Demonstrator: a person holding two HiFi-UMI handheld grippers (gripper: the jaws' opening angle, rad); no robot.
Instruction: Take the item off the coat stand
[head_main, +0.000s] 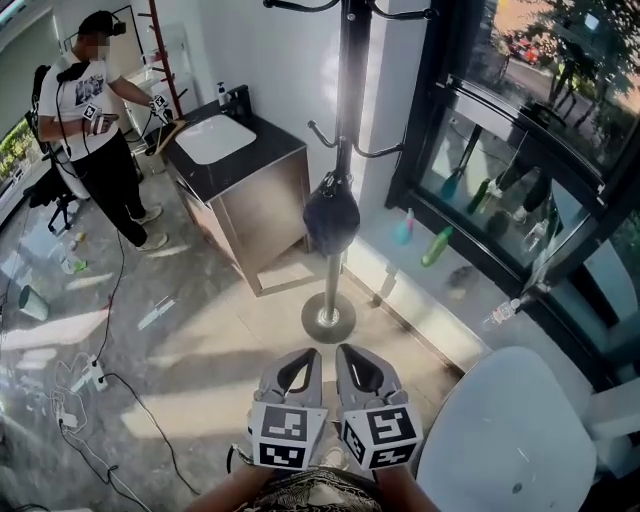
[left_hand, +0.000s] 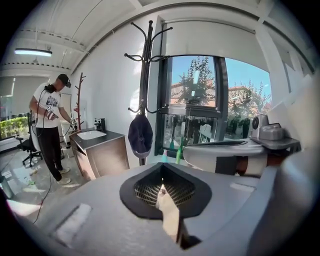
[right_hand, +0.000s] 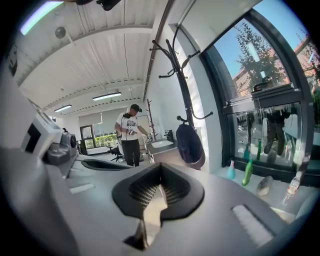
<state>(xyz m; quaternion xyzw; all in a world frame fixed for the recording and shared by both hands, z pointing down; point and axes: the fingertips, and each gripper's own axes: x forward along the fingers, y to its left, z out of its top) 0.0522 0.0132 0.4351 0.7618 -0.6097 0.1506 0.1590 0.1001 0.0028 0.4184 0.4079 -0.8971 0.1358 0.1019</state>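
A black coat stand (head_main: 349, 120) rises in the middle of the head view, its round base (head_main: 328, 318) on the pale floor. A dark blue cap (head_main: 331, 215) hangs from one of its lower hooks. Both grippers sit low in front of me, side by side and well short of the stand. My left gripper (head_main: 305, 353) is shut with nothing between its jaws, and so is my right gripper (head_main: 348, 350). The left gripper view shows the cap (left_hand: 140, 134) straight ahead beyond that gripper (left_hand: 161, 169). In the right gripper view the cap (right_hand: 189, 144) hangs ahead, slightly right of that gripper (right_hand: 160, 167).
A dark cabinet with a white sink (head_main: 240, 185) stands left of the stand. A person (head_main: 95, 130) with grippers works at its far end. Bottles (head_main: 437, 245) line the floor below the window. A white round seat (head_main: 510, 440) is at my right. Cables (head_main: 90, 385) lie on the floor at left.
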